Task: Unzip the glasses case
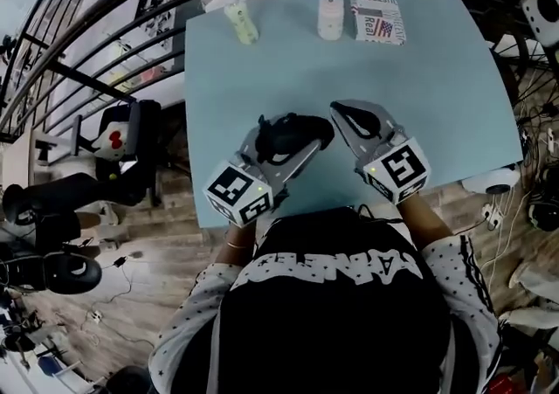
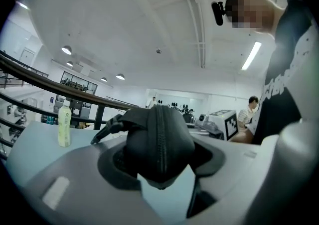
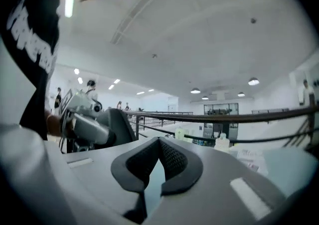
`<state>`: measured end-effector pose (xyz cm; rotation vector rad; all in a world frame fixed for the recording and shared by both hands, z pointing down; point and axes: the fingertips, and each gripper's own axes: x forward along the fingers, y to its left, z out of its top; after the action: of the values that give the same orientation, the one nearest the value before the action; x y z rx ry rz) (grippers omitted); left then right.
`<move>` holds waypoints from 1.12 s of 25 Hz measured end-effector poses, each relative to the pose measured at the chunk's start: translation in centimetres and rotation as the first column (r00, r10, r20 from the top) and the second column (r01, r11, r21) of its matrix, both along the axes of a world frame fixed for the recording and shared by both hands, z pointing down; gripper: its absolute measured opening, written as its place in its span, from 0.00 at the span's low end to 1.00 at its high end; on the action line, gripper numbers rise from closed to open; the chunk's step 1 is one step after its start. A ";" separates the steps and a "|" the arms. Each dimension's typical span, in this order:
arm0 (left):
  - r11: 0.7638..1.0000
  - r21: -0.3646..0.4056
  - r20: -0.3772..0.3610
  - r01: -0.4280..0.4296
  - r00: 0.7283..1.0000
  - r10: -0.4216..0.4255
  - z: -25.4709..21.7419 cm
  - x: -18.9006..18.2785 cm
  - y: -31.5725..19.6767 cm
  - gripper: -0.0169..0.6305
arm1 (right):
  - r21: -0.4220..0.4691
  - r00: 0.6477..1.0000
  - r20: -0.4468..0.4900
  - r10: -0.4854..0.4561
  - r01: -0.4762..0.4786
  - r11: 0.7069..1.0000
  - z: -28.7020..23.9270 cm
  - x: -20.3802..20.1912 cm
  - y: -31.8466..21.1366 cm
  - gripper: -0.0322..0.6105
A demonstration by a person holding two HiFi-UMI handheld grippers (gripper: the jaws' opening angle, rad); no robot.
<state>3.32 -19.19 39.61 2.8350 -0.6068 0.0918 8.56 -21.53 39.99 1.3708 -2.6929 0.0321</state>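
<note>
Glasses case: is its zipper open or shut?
Shut, as far as visible: the zipper along the case shows no gap in the left gripper view.

Only "DUSTOR" is legible, printed on the flag-patterned box (image 1: 377,13).

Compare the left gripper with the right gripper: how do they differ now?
The left gripper grips the black glasses case; the right gripper holds nothing. The left fingers stand apart around the case; the right fingers are shut together. Both carry a marker cube.
</note>
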 end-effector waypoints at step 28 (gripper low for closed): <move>0.998 -0.056 -0.021 0.020 1.000 -0.022 1.6 -0.3 -2.0 0.03 | -0.250 0.940 0.286 0.186 -0.114 0.962 4.3 3.9 -1.2 0.05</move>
<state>3.01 -21.15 41.23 2.7715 -0.6195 0.0734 12.44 -22.75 44.27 1.6081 -2.6977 0.6011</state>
